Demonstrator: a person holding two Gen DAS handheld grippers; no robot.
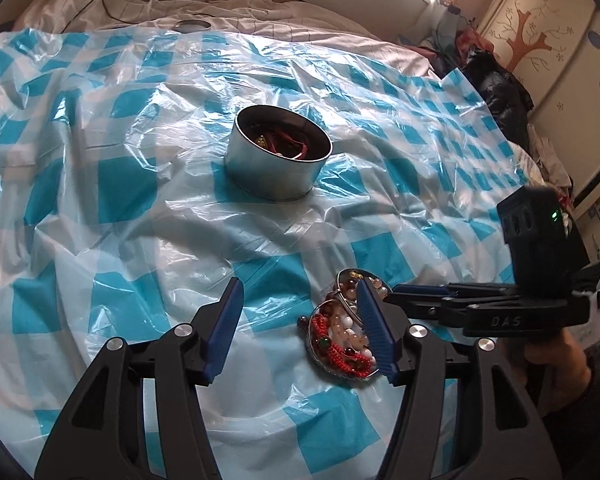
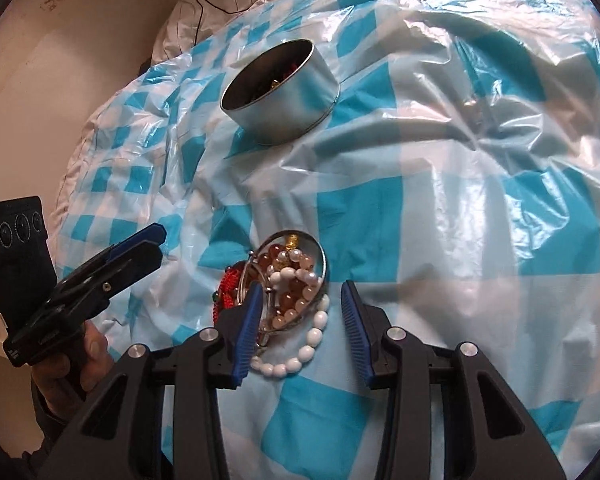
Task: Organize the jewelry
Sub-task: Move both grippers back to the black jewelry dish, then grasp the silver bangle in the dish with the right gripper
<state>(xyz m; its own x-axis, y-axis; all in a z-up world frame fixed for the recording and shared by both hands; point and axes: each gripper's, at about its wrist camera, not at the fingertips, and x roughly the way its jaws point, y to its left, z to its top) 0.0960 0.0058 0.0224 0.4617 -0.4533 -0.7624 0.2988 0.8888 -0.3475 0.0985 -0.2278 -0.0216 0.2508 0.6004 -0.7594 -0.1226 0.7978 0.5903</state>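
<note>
Both our right gripper (image 2: pixel 298 332) and left gripper (image 1: pixel 300 328) stand apart, empty; we straddle one white bead bracelet (image 2: pixel 300 354), lower frame, before closing

A tin (image 1: pixel 278 156) is sitting on the sheet (image 1: pixel 100 240); a jewelry heap (image 2: pixel 288 280) is lying nearer, before both grippers

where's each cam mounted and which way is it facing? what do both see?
Left wrist: on the left gripper, angled down at the checkered sheet; own open fingers and the right gripper, hand-held, show.
Right wrist: on the right gripper, angled down at the jewelry pile; own open fingers and the left gripper, hand-held, show.
Shared: round tin, jewelry pile, sheet, each other's gripper.
</note>
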